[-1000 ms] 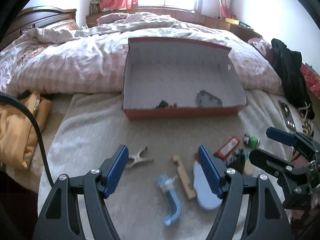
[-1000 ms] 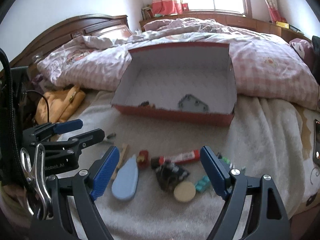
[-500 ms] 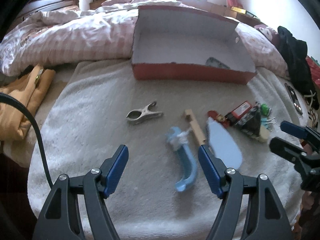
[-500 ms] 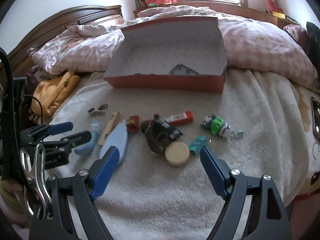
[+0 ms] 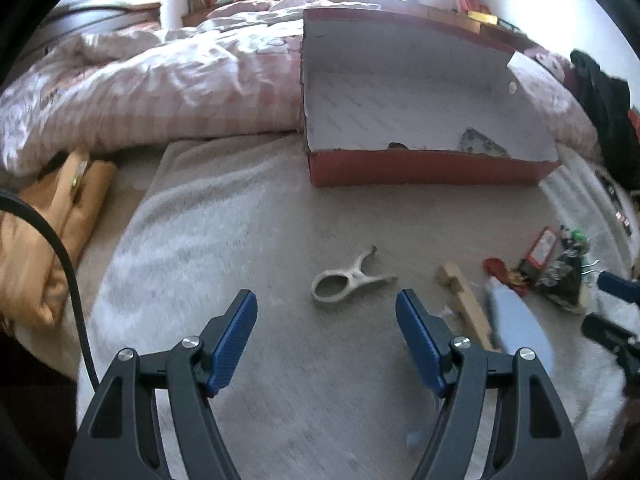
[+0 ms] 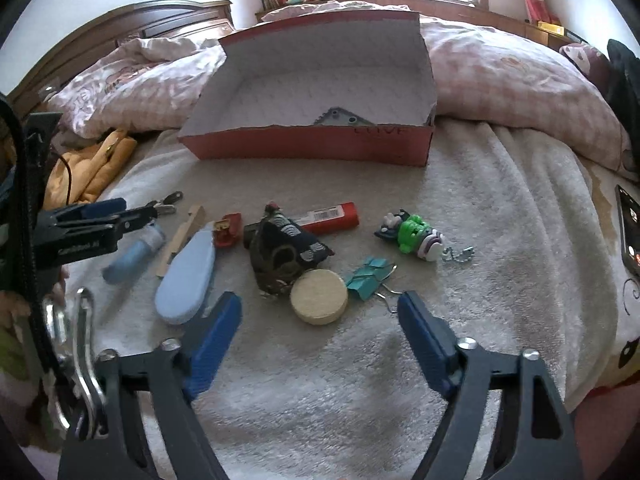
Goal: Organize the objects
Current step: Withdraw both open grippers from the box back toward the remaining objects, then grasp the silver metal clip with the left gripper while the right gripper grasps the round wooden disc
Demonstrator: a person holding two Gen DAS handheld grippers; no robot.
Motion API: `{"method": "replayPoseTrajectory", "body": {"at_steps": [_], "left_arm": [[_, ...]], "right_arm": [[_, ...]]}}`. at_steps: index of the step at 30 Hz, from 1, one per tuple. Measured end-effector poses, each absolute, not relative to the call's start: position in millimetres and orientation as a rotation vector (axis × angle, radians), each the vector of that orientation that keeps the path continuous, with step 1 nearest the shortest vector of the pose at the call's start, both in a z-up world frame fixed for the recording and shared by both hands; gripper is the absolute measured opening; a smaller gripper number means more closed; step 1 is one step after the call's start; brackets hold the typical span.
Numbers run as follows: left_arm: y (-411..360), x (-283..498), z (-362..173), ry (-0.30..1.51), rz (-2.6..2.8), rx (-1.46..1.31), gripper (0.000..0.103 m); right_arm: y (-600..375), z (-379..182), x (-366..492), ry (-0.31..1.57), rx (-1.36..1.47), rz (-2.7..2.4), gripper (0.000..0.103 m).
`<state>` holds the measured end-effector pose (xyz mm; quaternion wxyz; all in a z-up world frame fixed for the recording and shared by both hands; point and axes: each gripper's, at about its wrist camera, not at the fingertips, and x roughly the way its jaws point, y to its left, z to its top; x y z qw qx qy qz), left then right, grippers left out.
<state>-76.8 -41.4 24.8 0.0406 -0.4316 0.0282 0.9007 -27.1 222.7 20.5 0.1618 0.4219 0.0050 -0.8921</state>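
A red box (image 5: 424,168) with a white inside stands open on the bed and holds a grey triangular plate (image 6: 340,116). My left gripper (image 5: 324,308) is open, low over the blanket, with a white clothes peg (image 5: 348,280) lying just ahead of its fingertips, untouched. My right gripper (image 6: 317,300) has its jaws closing. A round beige disc (image 6: 319,308) lies between its fingertips, and the pads are clear of it. Around the disc lie a dark patterned pouch (image 6: 284,256), teal binder clips (image 6: 368,276), a pale blue case (image 6: 186,276) and a green toy (image 6: 412,234).
A wooden stick (image 6: 182,232), a blue tube (image 6: 134,254) and a red lighter (image 6: 328,216) also lie on the blanket. An orange cloth (image 5: 48,240) sits at the left, a pink quilt (image 5: 160,92) behind, and a phone (image 6: 630,232) at the right edge.
Both grippers have sunk toward the blanket. The left one has swung left from the blue tube to the clothes peg. The right jaws have narrowed a little around the disc.
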Motion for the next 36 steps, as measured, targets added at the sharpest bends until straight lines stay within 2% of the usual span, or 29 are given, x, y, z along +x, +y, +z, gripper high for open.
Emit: {"method": "replayPoseTrajectory", "body": {"at_steps": [2,5,12,15,16,17,18,19,20,22,36], "left_arm": [[-40,-82,24,0.137,2.751,-1.307,0.073],[-38,-87,24,0.183,2.743,-1.288,0.071],[-30,-99,13,0.217,2.720,-1.311,0.059],[-28,-98,14,0.206,2.708,-1.288,0.048],[-28,-98,14,0.197,2.701,-1.284,0.041],[-27,-98,14,0.180,2.686,-1.281,0.033],[-26,-97,14,0.173,2.677,-1.278,0.029],[-25,-96,14,0.174,2.670,-1.276,0.019],[-23,-95,15,0.184,2.669,-1.275,0.018],[-23,-91,15,0.183,2.671,-1.273,0.018],[-50,-40,17,0.000,2.684,-1.360,0.018]], "right_arm": [[224,19,-29,0.008,1.211,-2.545,0.070],[224,17,-31,0.012,1.218,-2.539,0.068],[212,14,-33,0.081,1.202,-2.536,0.064],[208,13,-32,0.120,1.193,-2.544,0.063],[209,14,-33,0.112,1.192,-2.543,0.060],[209,14,-34,0.102,1.190,-2.543,0.054],[210,14,-35,0.083,1.190,-2.540,0.050],[211,14,-37,0.065,1.193,-2.537,0.043],[212,13,-38,0.049,1.195,-2.532,0.037],[213,12,-39,0.036,1.193,-2.530,0.032],[209,12,-11,0.083,1.208,-2.487,0.032]]}}
